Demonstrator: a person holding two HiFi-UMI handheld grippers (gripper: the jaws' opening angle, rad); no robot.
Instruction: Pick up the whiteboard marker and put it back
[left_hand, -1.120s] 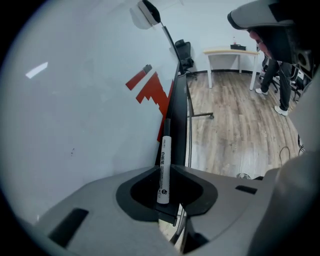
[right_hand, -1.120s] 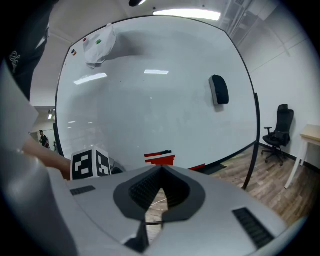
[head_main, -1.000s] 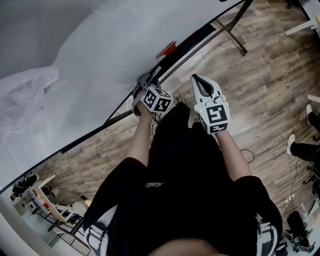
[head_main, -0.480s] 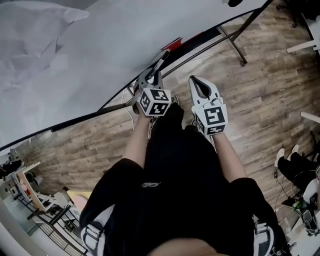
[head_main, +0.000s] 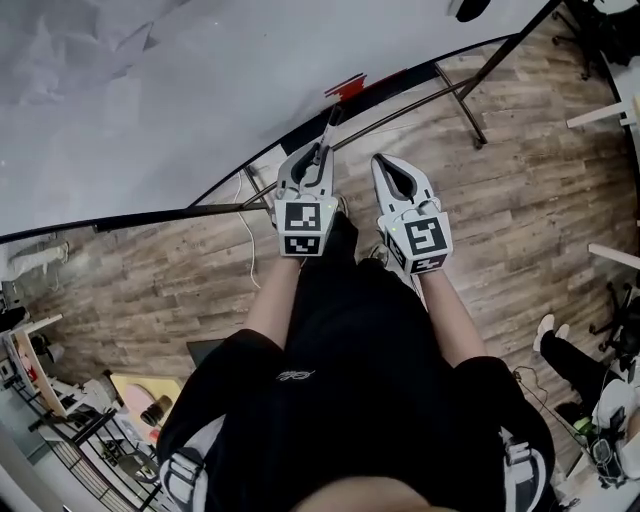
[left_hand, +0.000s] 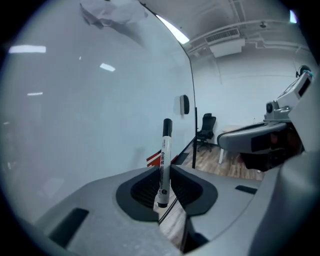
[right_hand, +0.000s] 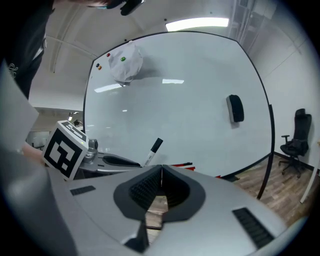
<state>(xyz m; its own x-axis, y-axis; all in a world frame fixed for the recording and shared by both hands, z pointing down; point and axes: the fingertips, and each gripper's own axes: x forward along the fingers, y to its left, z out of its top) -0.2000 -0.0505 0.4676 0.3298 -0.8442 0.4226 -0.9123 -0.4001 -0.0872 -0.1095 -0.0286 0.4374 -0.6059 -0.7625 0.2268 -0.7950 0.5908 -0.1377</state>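
The whiteboard marker (left_hand: 163, 160), white with a black cap, stands upright between the pads of my left gripper (left_hand: 163, 169), which is shut on its lower half. In the head view the marker (head_main: 327, 128) sticks out past my left gripper (head_main: 318, 152) towards the whiteboard's lower edge and its tray (head_main: 400, 78), where a red thing (head_main: 345, 88) lies. My right gripper (head_main: 386, 162) hangs just right of the left one, its jaws closed together on nothing. From the right gripper view (right_hand: 161, 168) I see the marker (right_hand: 152, 150) tilted in front of the whiteboard (right_hand: 180, 110).
A black eraser (right_hand: 235, 108) sticks to the board, and crumpled clear plastic (right_hand: 125, 62) hangs at its top left. The board's black stand legs (head_main: 460, 95) cross the wooden floor. An office chair (right_hand: 295, 136) stands at the right, and clutter (head_main: 60, 390) lies at the lower left.
My left gripper has risen with the marker and rolled, so the marker now points up along the board. The right gripper has shifted a little upward beside it.
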